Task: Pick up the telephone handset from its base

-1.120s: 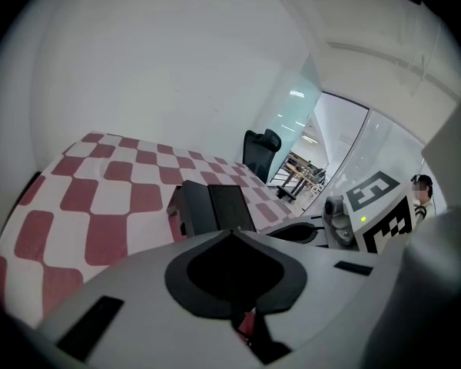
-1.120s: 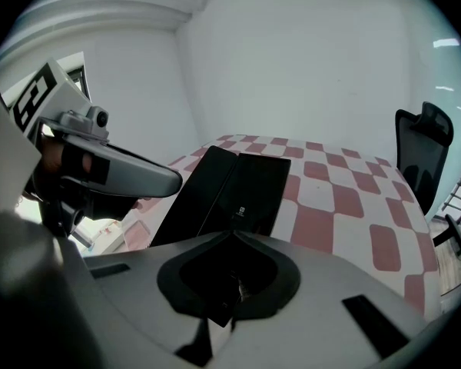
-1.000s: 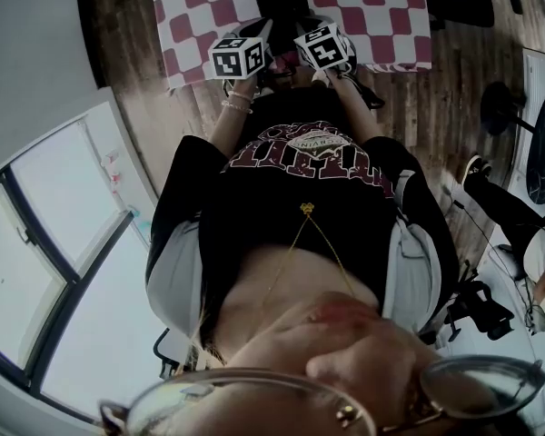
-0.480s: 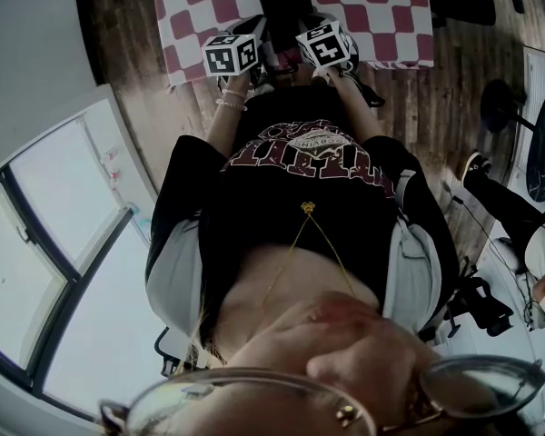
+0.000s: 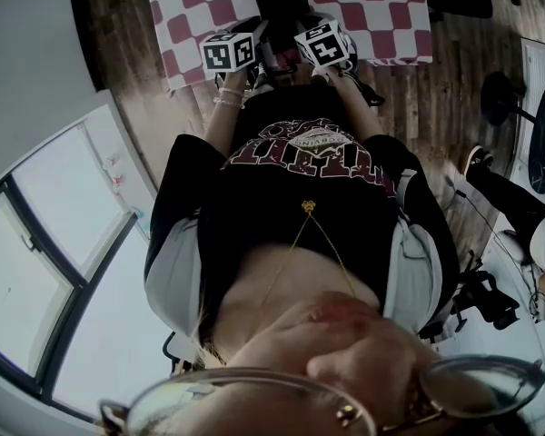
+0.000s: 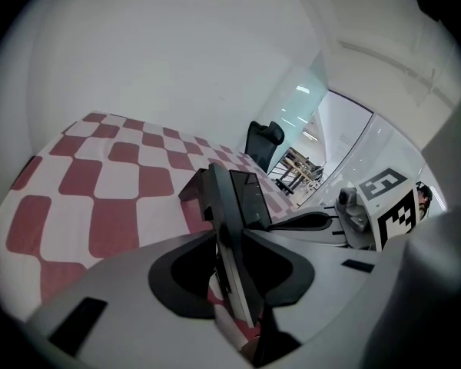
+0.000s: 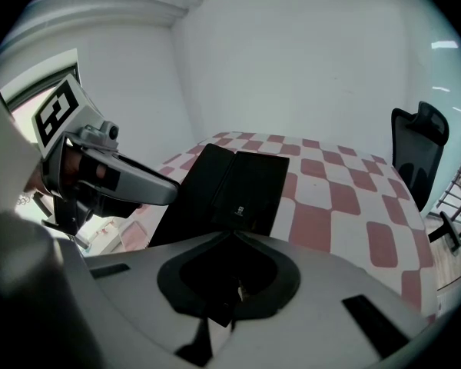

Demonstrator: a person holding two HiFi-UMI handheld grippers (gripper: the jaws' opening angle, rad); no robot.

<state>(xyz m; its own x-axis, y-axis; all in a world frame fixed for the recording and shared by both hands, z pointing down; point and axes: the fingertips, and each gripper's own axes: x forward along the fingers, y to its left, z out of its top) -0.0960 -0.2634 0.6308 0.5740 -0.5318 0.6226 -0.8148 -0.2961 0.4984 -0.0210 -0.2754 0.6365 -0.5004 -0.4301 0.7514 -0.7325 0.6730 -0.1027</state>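
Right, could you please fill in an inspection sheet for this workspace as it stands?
Surface: table under a red-and-white checked cloth.
Job's things: black flat device lying on the cloth; handset and base cannot be told apart.
Clutter: nothing seen.
Tools: left tool jaws have just been opening, now apart, nothing between them, device just beyond; right tool shut, empty.
Cables: nothing seen on the cloth.
Surroundings: wooden floor, black office chair, windows.

head view looks steeply down; all three views share checked cloth [image 5: 381,16]
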